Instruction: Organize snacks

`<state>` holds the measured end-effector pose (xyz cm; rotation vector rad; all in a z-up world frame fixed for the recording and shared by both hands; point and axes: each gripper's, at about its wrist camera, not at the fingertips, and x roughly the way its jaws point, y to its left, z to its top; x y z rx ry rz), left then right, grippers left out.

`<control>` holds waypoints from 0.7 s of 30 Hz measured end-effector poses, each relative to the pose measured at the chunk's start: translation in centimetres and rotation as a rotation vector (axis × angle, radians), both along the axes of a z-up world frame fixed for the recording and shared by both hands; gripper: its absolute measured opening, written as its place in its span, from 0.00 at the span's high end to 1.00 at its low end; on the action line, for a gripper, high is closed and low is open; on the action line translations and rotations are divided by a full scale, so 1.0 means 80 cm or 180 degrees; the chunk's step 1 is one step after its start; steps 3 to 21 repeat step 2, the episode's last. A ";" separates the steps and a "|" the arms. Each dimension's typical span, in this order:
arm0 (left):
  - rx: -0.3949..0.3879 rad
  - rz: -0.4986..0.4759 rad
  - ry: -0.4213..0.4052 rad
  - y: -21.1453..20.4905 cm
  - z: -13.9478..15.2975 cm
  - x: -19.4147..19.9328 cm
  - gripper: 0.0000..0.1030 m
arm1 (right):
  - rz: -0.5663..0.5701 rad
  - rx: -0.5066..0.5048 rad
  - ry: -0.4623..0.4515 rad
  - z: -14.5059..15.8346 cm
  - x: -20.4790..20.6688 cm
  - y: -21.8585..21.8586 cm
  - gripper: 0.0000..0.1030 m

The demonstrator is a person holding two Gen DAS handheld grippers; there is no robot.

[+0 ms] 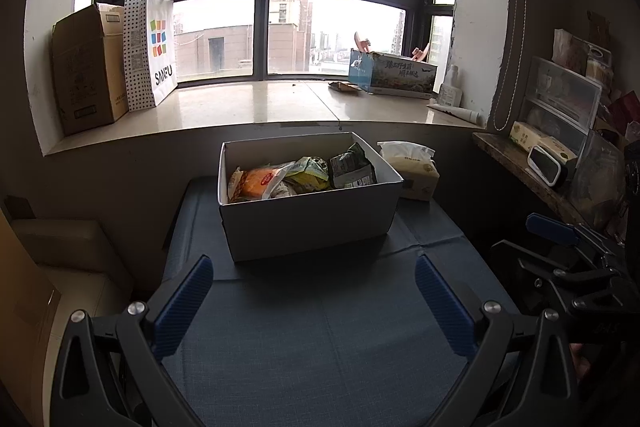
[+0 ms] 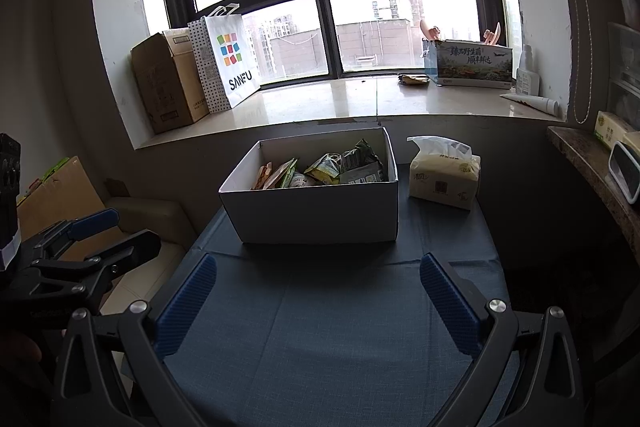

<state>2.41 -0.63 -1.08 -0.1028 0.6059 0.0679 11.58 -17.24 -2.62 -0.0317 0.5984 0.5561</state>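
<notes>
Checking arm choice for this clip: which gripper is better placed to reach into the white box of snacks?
Marginally the right gripper: the white box sits centred ahead of it. Left gripper is equally open and empty.

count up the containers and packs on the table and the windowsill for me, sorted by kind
Cardboard or paper boxes: 3: white box of snacks on the table, brown carton, printed box on the sill.
Shopping bags: 1, SANFU bag.
Tissue packs: 1, tissue pack beside the white box.
Total: 5
</notes>
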 end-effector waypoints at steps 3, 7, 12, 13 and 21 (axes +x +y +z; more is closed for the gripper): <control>0.0008 0.0013 0.0013 0.000 0.000 0.001 0.00 | 0.0000 0.0003 0.0000 0.000 0.000 0.000 0.00; 0.0008 0.0013 0.0013 0.000 0.000 0.001 0.00 | 0.0000 0.0003 0.0000 0.000 0.000 0.000 0.00; 0.0008 0.0013 0.0013 0.000 0.000 0.001 0.00 | 0.0000 0.0003 0.0000 0.000 0.000 0.000 0.00; 0.0008 0.0013 0.0013 0.000 0.000 0.001 0.00 | 0.0000 0.0003 0.0000 0.000 0.000 0.000 0.00; 0.0008 0.0013 0.0013 0.000 0.000 0.001 0.00 | 0.0000 0.0003 0.0000 0.000 0.000 0.000 0.00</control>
